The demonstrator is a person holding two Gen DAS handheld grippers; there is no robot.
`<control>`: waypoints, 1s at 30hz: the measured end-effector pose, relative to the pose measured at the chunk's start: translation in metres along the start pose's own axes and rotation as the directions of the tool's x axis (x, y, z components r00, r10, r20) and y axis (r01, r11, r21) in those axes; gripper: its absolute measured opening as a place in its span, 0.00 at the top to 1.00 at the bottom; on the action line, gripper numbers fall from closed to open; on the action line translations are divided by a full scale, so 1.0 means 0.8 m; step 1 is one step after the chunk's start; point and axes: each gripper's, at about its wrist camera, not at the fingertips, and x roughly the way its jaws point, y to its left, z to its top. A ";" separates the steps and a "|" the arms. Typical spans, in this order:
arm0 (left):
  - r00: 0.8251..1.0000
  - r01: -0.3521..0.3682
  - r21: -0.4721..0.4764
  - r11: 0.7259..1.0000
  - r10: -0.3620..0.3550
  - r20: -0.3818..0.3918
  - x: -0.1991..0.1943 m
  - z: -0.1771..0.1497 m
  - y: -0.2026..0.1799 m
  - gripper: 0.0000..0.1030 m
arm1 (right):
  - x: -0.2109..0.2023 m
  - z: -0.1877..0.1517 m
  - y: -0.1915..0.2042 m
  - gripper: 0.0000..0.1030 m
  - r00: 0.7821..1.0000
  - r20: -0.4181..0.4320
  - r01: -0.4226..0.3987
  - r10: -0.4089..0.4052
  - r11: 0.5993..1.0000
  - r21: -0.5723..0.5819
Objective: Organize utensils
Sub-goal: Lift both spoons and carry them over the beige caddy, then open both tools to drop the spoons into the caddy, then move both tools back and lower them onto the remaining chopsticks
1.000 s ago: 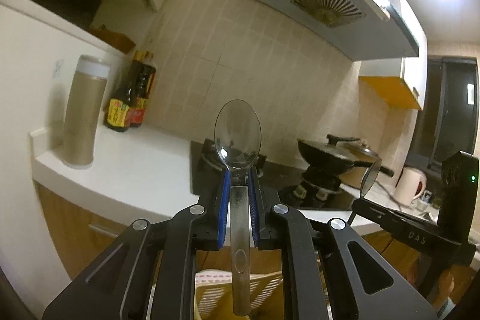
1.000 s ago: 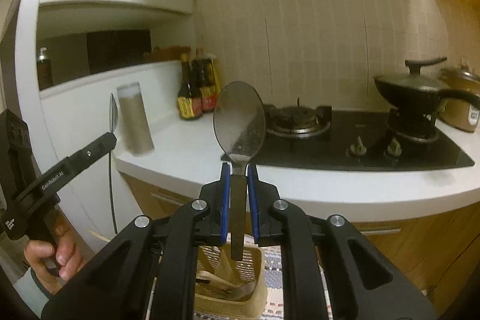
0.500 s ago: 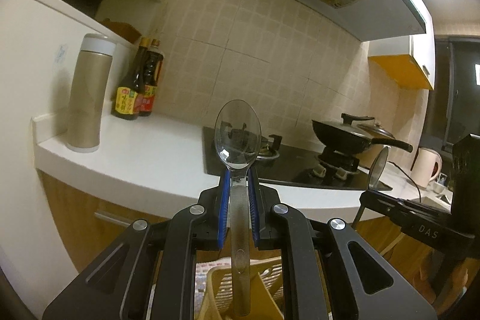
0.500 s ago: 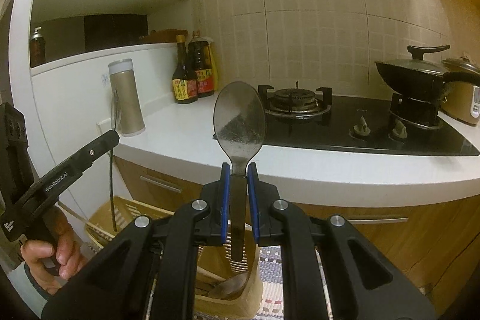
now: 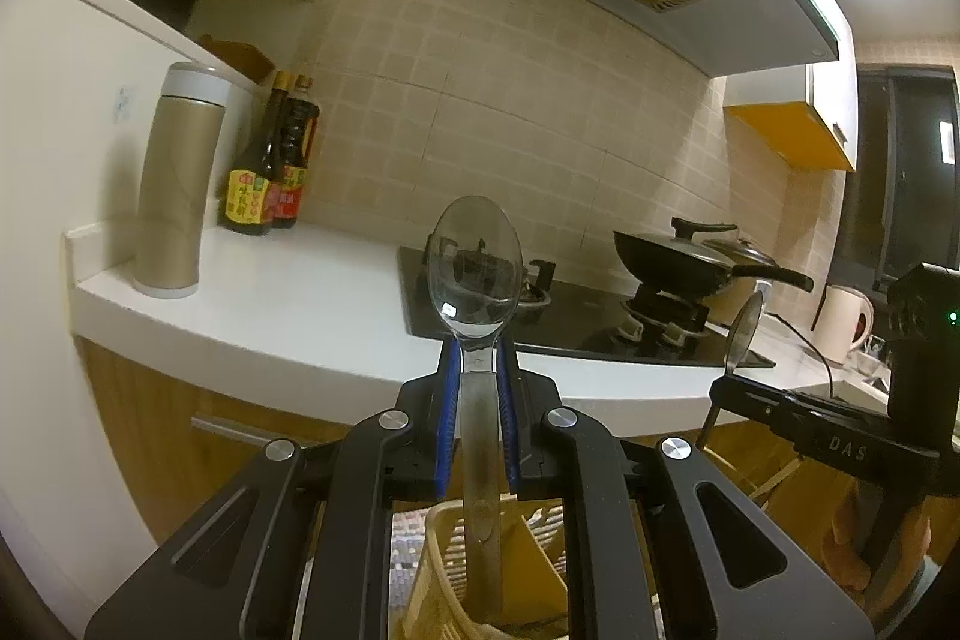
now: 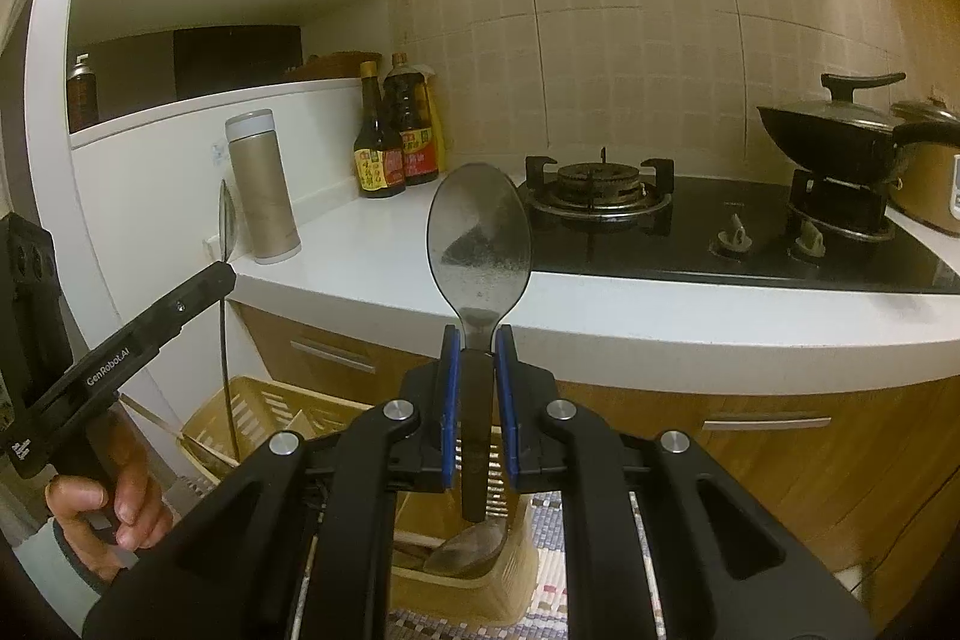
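A metal spoon (image 5: 477,274) is pinched by the left tool (image 5: 477,388) between its blue pads, which are pressed on the neck just under the bowl. The spoon is held upright, bowl on top; the bowl is oval, shiny and mirror-like, and the dark stove is reflected in it. Its flat grey handle hangs down between the black arms of the tool, and its end is seen over a beige slotted basket (image 5: 444,550) below. A second spoon (image 6: 479,256) is pinched in the same way by the right tool (image 6: 478,376), its pads closed on the neck. This bowl is duller, with a fine speckled or cloudy surface and a darker patch on its left side; the handle below the pads looks dark and short. Under it a beige utensil holder (image 6: 516,562) is seen on the floor mat, and a spoon lying inside (image 6: 465,550) is visible. Beside it, to the left, a larger beige basket (image 6: 252,412) stands against the cabinet. Behind both spoons the white tabletop (image 6: 384,250) is seen, with a golden thermos (image 6: 264,187), two dark sauce bottles (image 6: 393,136) and a black gas stove (image 6: 720,232) that carries a lidded black wok (image 6: 834,130). In the right wrist view the left tool is seen from the side, held by a hand (image 6: 114,508).
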 end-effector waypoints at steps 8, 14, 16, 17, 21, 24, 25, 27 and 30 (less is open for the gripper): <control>1.000 0.031 -0.030 0.999 -0.031 -0.005 -0.022 0.004 0.007 0.62 | -0.014 0.000 -0.003 0.89 0.998 -0.025 -0.048 0.049 0.998 0.026; 0.999 0.035 -0.009 0.999 -0.035 0.002 -0.055 0.013 -0.002 0.56 | -0.043 -0.002 -0.003 0.89 0.996 -0.033 -0.080 0.082 0.995 0.065; 0.999 0.036 -0.003 0.999 -0.036 0.010 -0.070 0.018 -0.005 0.54 | -0.055 -0.002 -0.002 0.89 0.996 -0.028 -0.079 0.081 0.995 0.069; 0.999 0.038 -0.002 0.999 -0.037 0.014 -0.077 0.020 -0.007 0.54 | -0.064 -0.001 -0.001 0.89 0.996 -0.024 -0.079 0.081 0.995 0.068; 0.998 0.045 0.010 0.999 -0.046 0.035 -0.111 0.031 -0.017 0.52 | -0.095 -0.001 0.004 0.89 0.997 -0.013 -0.078 0.079 0.995 0.068; 0.997 0.053 0.033 0.998 -0.054 0.046 -0.136 0.036 -0.028 0.48 | -0.115 -0.003 0.010 0.87 0.996 -0.012 -0.082 0.083 0.994 0.071; 0.997 0.055 0.040 0.998 -0.057 0.045 -0.142 0.036 -0.032 0.48 | -0.119 -0.004 0.011 0.86 0.997 -0.013 -0.078 0.079 0.994 0.070; 0.997 0.058 0.056 0.997 -0.060 0.043 -0.157 0.035 -0.039 0.46 | -0.132 -0.011 0.018 0.85 0.997 -0.021 -0.067 0.069 0.996 0.062; 0.998 0.055 0.075 0.996 -0.057 0.025 -0.178 0.023 -0.048 0.40 | -0.143 -0.024 0.024 0.73 0.996 -0.043 -0.071 0.074 0.995 0.074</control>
